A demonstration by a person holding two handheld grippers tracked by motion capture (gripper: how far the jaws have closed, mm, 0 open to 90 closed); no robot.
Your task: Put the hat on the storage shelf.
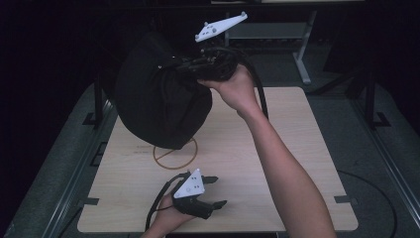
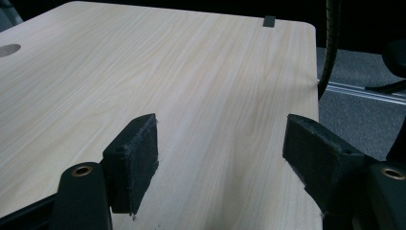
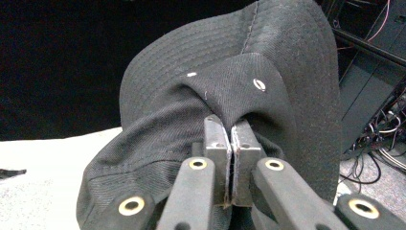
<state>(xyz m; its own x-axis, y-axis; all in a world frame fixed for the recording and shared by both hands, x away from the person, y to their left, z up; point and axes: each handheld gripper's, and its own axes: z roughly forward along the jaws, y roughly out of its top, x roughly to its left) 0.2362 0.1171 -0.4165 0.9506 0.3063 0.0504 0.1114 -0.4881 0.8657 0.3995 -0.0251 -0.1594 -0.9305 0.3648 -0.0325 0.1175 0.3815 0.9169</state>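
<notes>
A black bucket hat [image 1: 158,99] hangs in the air above the back left of the wooden table [image 1: 297,148]. My right gripper [image 1: 185,64] is shut on a pinch of its fabric, and a hand holds it high. In the right gripper view the jaws [image 3: 231,129] are pressed together on the cloth of the hat [image 3: 268,52], just below a metal eyelet. My left gripper [image 1: 219,191] rests low near the table's front edge, open, pointing right. Between its pads [image 2: 139,158] there is just bare tabletop [image 2: 191,72].
A thin brown ring [image 1: 175,153] lies on the table beneath the hat. A black cable [image 2: 330,43] hangs past the table's far edge in the left gripper view. A grey desk frame [image 1: 297,44] stands behind the table, and grey floor surrounds it.
</notes>
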